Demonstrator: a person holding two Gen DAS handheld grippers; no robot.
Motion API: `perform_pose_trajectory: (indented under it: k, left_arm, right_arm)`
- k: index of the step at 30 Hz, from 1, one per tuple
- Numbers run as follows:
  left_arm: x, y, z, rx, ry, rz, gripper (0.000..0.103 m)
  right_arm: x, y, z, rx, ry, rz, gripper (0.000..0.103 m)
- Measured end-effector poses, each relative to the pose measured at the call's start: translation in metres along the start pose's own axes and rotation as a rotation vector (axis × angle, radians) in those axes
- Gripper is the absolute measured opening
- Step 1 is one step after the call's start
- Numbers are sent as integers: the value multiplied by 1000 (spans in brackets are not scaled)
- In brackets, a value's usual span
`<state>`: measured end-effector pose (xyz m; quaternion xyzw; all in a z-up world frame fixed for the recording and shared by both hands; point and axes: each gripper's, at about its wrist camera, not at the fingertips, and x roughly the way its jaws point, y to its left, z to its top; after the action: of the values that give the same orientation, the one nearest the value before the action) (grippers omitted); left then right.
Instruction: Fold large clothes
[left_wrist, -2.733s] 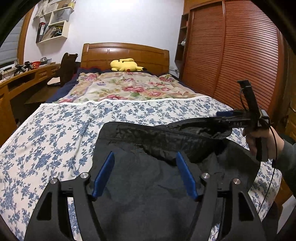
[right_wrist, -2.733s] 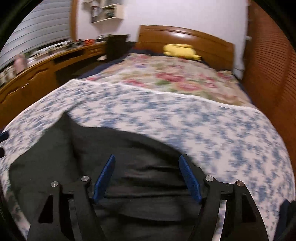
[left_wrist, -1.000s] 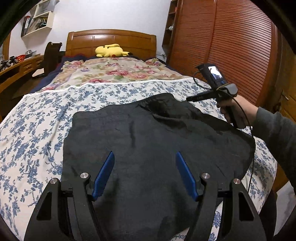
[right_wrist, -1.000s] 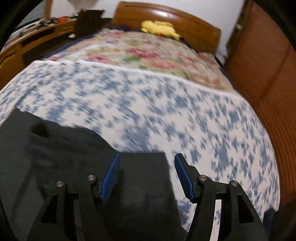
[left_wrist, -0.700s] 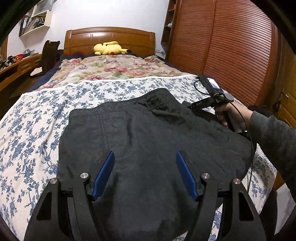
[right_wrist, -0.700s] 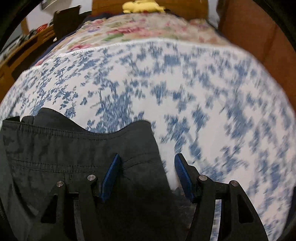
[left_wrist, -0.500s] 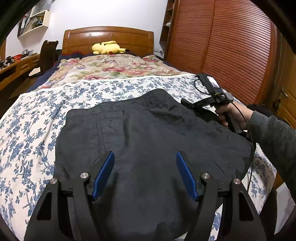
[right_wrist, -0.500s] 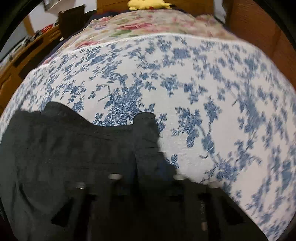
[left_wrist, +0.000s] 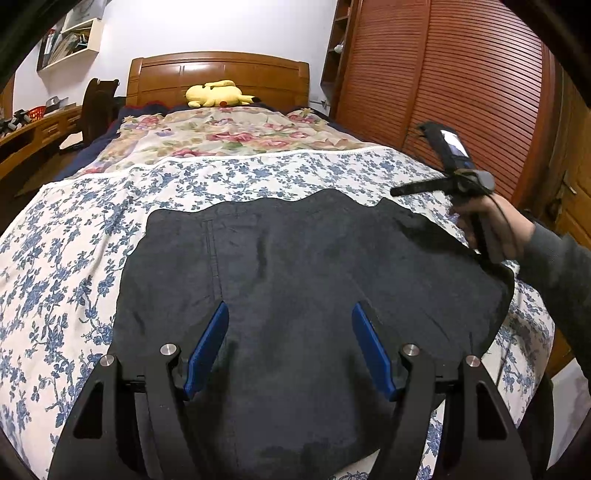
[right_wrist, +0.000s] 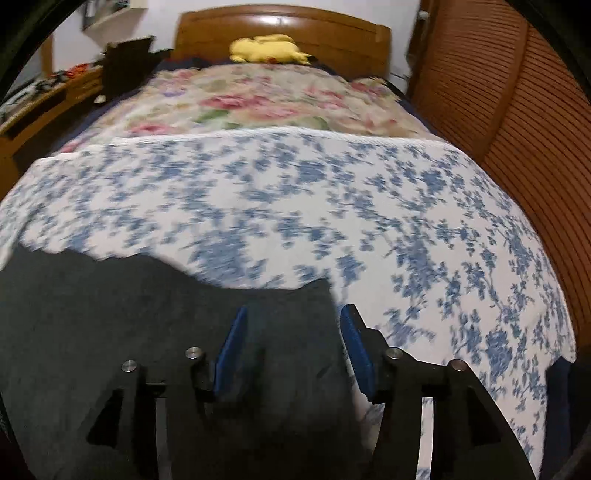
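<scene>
A large black garment (left_wrist: 295, 266) lies spread flat on the blue-flowered bedspread (left_wrist: 74, 236), its waistband edge toward the headboard. My left gripper (left_wrist: 290, 314) is open and empty, hovering over the garment's near part. My right gripper (right_wrist: 291, 317) is open above the garment's far right corner (right_wrist: 310, 295); nothing is between its fingers. The right gripper also shows in the left wrist view (left_wrist: 402, 192), held in a hand just above the garment's right edge.
A pink-flowered quilt (left_wrist: 229, 136) and a yellow plush toy (left_wrist: 216, 94) lie toward the wooden headboard (left_wrist: 218, 72). A slatted wooden wardrobe (left_wrist: 461, 92) runs along the right. A desk (left_wrist: 33, 136) and chair stand at the left.
The right gripper laid the garment's raised right part down flat, let go and lifted slightly off the corner. The garment now lies smooth. The left gripper stayed open over the near part.
</scene>
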<state>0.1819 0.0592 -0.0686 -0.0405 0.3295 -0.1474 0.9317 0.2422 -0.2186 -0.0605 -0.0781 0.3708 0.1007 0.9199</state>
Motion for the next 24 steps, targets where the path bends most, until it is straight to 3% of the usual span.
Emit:
perform_pose_trajectory:
  k: [4, 10, 14, 20, 24]
  left_arm:
    - [-3, -1, 1, -1, -7, -5, 70]
    - [-8, -8, 1, 6, -18, -11, 70]
    - [-10, -14, -1, 21, -21, -13, 70]
    - [-11, -20, -4, 36, -19, -16, 70]
    - [-14, -25, -6, 45, -20, -17, 70]
  right_arm:
    - [-36, 28, -46, -132, 15, 76, 55]
    - [-86, 31, -104, -186, -15, 102, 55]
    - [-106, 25, -130, -172, -9, 117, 55]
    - [-127, 8, -158, -155, -38, 59, 55]
    - [-118, -14, -179, -83, -4, 40, 55]
